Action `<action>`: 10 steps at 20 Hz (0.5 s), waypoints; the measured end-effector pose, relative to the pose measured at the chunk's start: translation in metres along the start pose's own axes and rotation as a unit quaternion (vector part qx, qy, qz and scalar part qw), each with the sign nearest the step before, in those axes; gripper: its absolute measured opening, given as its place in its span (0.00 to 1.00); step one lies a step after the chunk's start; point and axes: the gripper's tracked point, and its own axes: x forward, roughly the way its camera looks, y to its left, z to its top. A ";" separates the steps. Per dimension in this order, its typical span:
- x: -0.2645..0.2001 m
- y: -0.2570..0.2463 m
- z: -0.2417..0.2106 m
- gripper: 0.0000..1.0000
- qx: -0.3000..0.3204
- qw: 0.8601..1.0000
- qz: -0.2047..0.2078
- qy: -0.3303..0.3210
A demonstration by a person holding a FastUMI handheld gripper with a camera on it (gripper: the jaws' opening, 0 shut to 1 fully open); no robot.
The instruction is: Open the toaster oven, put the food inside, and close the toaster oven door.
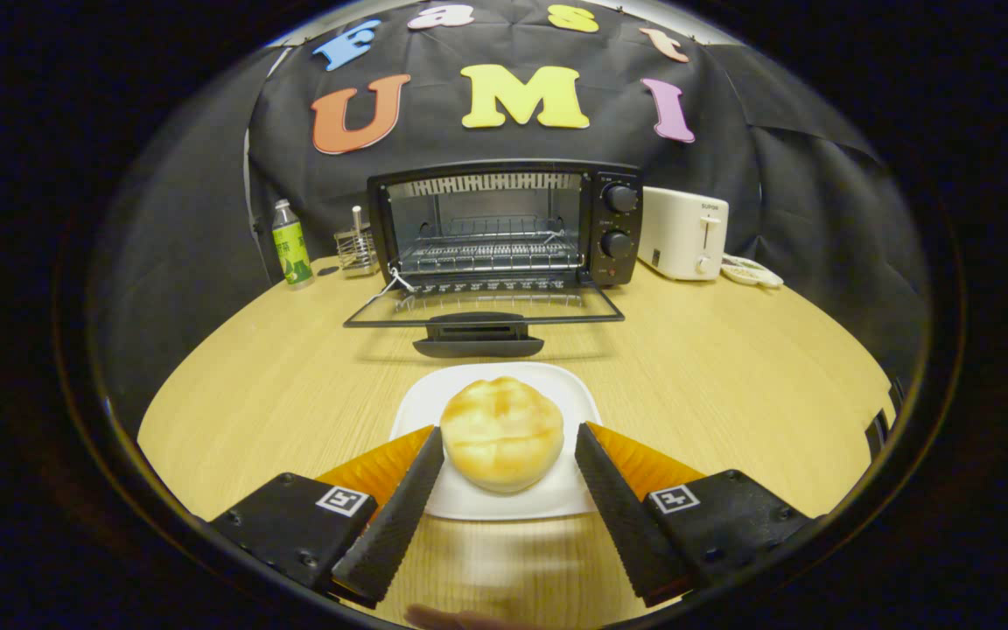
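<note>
Bun (pixel 502 433) sits on the near white plate (pixel 478 503) between the spread, untouching fingers of the gripper (pixel 508 440); squeeze gently at mid-height; toaster oven (pixel 504 223) waits far, door (pixel 482 308) down.

White plate (pixel 478 398) partly hidden under the bun (pixel 502 433), bottle (pixel 291 243) label too small to read, small dish (pixel 753 273) contents unclear
</note>
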 end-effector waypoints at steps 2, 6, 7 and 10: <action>0.005 0.001 -0.003 1.00 0.005 1.000 0.004 0.011; 0.010 0.003 0.001 1.00 0.011 1.000 0.015 0.011; 0.010 0.004 0.001 0.98 0.013 1.000 0.017 0.013; 0.010 0.001 0.001 0.90 0.018 1.000 0.019 0.013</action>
